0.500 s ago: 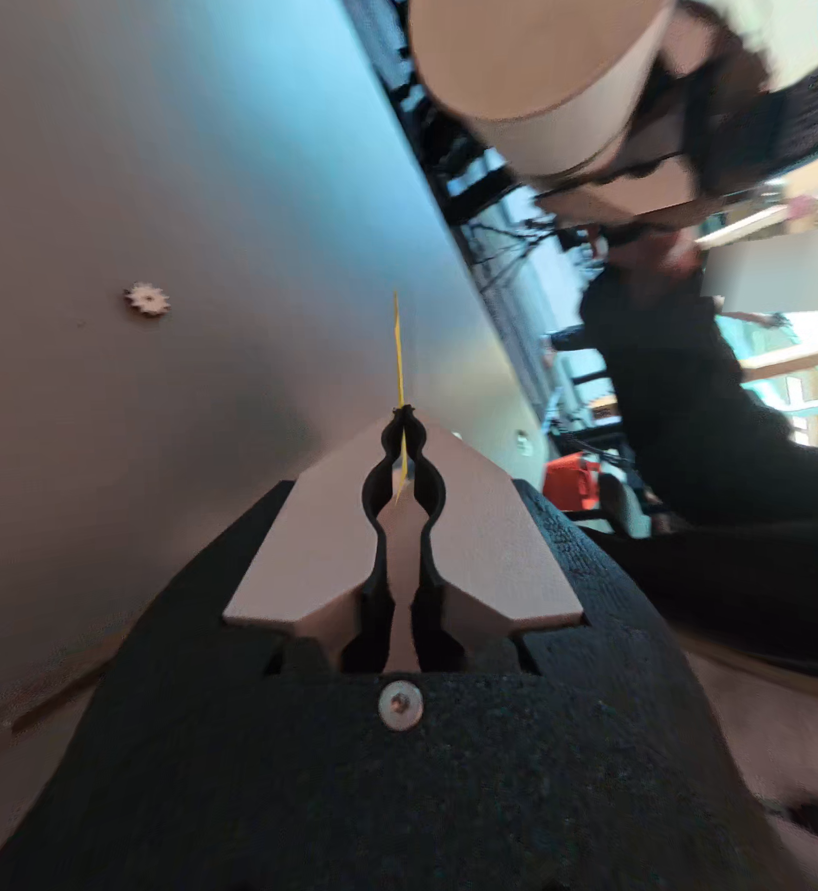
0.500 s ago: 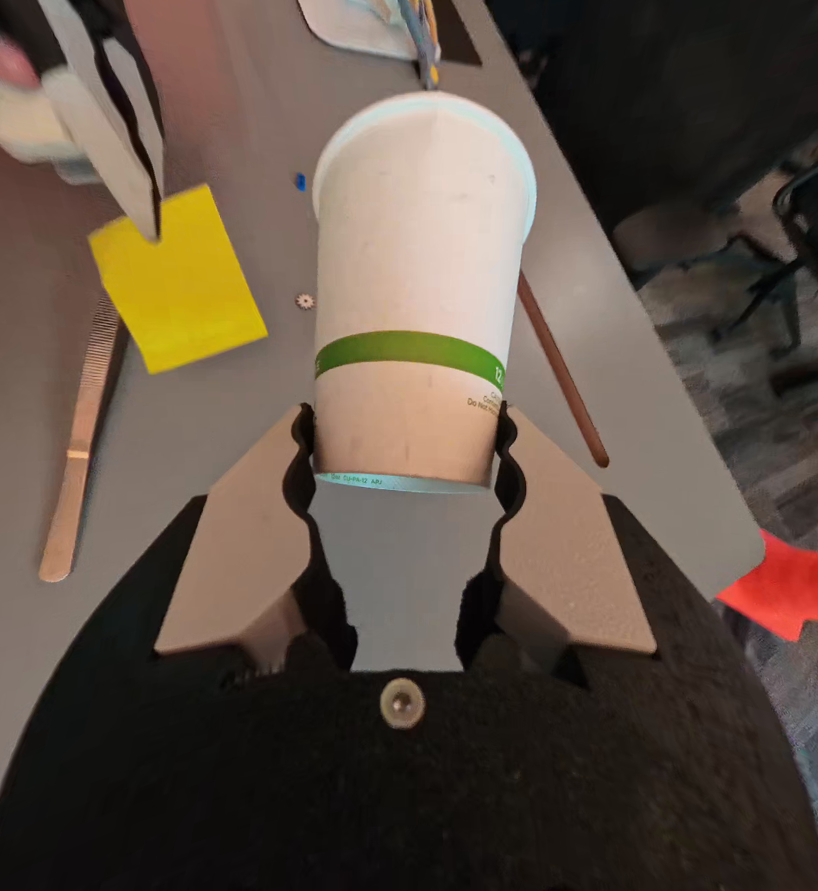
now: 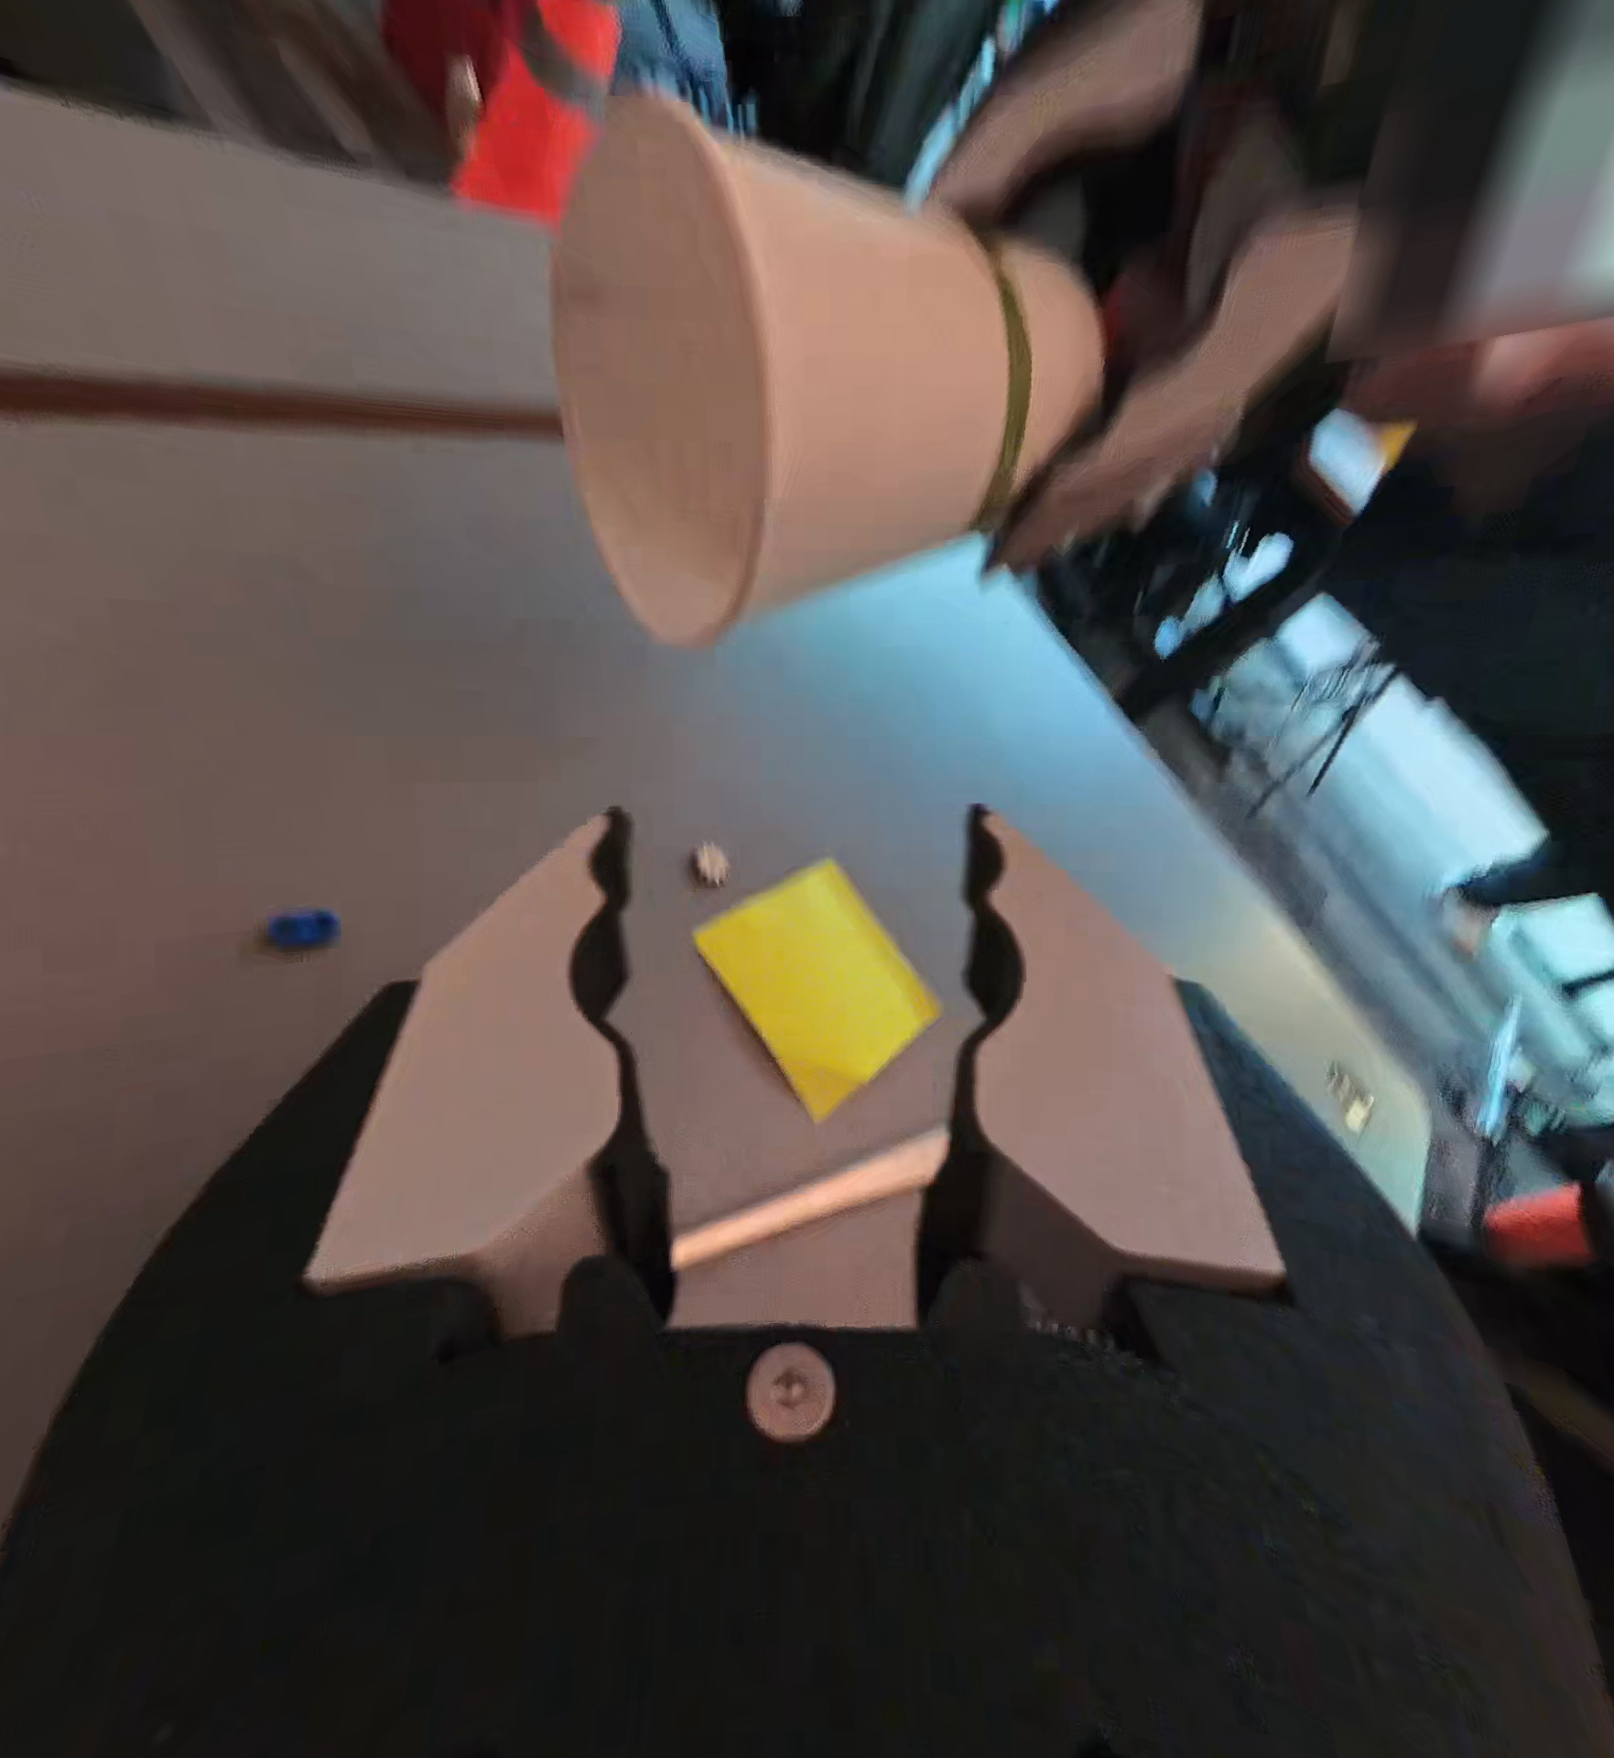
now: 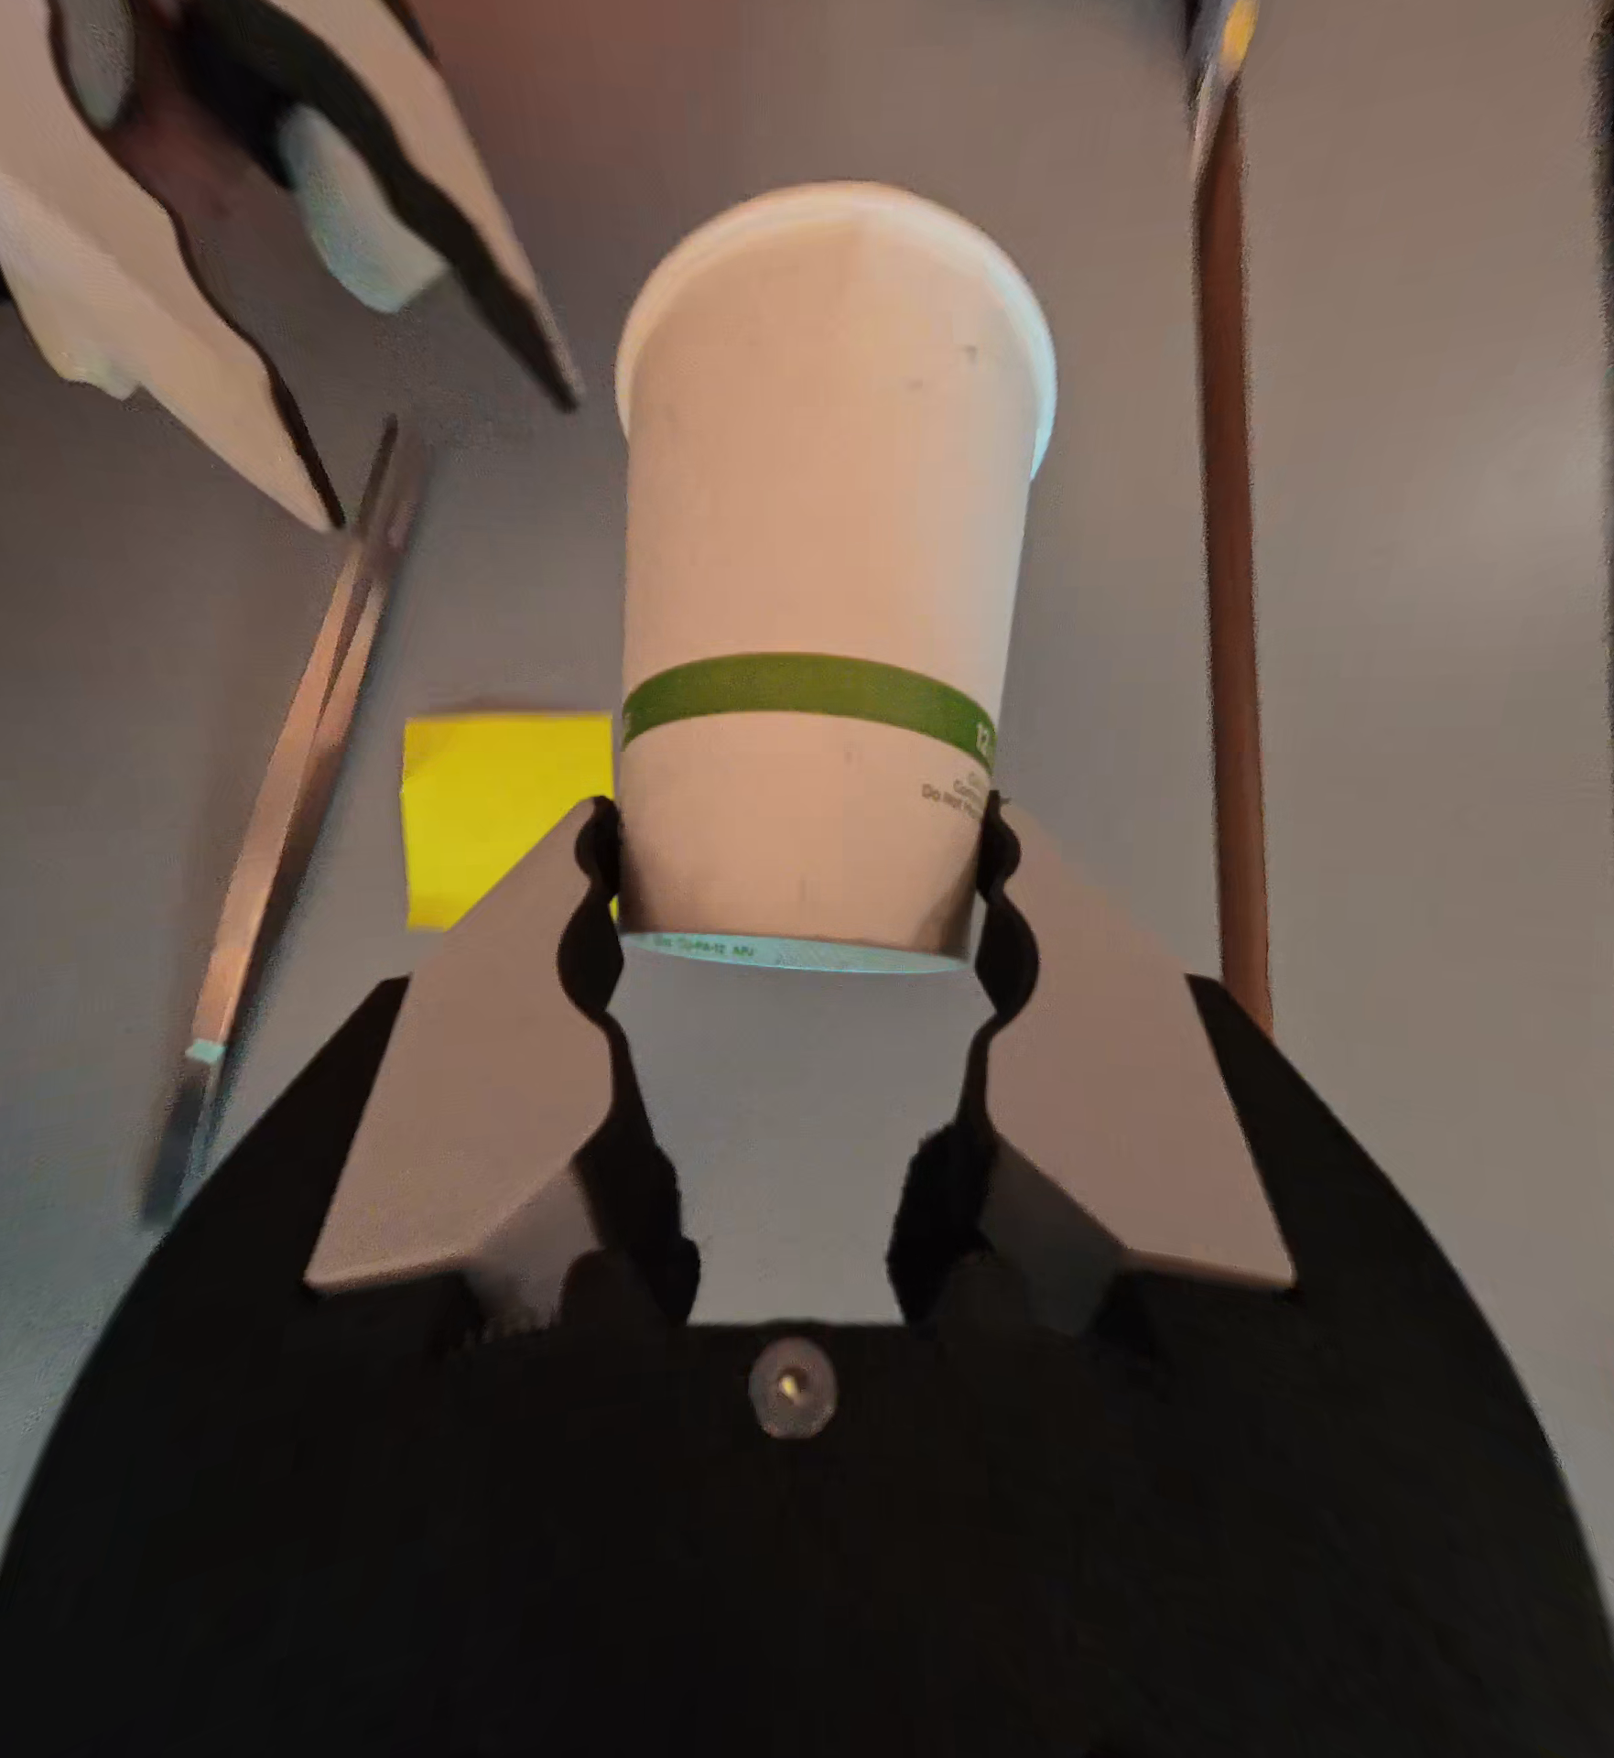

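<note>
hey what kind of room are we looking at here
Probably an office or workshop space: a grey table holding a yellow paper slip, metal tweezers and a tiny gear, with blurred desks and chairs beyond its edge.

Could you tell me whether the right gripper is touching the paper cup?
Touching: in the right wrist view, the right gripper has both fingertips pressed against the paper cup near its base.

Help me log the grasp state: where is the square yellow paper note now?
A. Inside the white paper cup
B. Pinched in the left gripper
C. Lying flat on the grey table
C: the square yellow paper note lies on the grey table, below the open, empty left gripper.
</note>
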The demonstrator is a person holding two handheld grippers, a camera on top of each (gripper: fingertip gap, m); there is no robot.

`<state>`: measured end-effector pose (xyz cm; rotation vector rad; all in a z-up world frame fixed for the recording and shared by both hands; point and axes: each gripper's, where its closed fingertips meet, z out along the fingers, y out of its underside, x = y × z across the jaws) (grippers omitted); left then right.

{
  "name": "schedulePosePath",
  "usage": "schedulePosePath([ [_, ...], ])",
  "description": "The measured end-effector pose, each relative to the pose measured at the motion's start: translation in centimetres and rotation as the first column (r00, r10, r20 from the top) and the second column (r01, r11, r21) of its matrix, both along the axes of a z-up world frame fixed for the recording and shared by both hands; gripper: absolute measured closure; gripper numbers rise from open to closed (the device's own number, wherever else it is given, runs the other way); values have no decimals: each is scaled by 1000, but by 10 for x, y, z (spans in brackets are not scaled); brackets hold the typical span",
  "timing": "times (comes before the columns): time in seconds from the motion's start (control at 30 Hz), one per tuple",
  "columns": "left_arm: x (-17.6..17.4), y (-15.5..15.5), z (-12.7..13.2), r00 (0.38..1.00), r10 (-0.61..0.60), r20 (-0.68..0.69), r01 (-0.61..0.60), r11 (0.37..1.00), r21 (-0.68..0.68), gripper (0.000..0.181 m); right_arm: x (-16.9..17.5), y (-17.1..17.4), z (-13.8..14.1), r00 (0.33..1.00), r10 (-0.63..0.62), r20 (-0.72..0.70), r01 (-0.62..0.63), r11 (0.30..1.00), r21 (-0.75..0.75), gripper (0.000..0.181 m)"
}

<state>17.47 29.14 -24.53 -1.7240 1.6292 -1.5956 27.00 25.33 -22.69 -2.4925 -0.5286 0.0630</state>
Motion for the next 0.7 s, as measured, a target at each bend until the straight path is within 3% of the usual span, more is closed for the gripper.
schedulePosePath([
  [0.03, 8, 10, 14, 998, 43, 34, -41, 997, -61, 89, -3, 8, 2, 1000, 10, 14, -11, 995, 96, 107],
  [0.1, 21, 29, 42, 990, 113, 90, -96, 979, -177, 77, -4, 23, 15, 999, -32, 34, 19, 939, 344, 107],
  [0.17, 33, 34, 63, 982, 131, 138, -88, 956, -279, 73, -25, 29, 38, 998, 4, -61, 34, 800, 599, 107],
  [0.23, 42, 16, 78, 982, 68, 175, 0, 934, -358, 72, -33, 28, 50, 992, -36, -121, 112, 688, 717, 107],
  [0.33, 55, -10, 94, 971, 18, 237, 67, 936, -345, 72, -45, 27, 37, 976, -79, -203, 203, 665, 718, 107],
  [0.47, 69, -23, 73, 985, -8, 174, 32, 990, -140, 88, -49, 23, 23, 948, -97, -303, 291, 649, 703, 106],
  [0.57, 74, -27, 61, 990, -32, 136, 46, 993, -105, 91, -46, 16, 9, 941, -89, -326, 294, 692, 660, 106],
  [0.67, 85, -13, 47, 987, -18, 159, 15, 1000, 20, 92, -31, -7, -9, 912, -179, -370, 370, 751, 547, 82],
  [0.7, 89, -7, 38, 988, -24, 150, 13, 997, 77, 92, -30, -26, -20, 905, -213, -369, 381, 792, 476, 82],
])
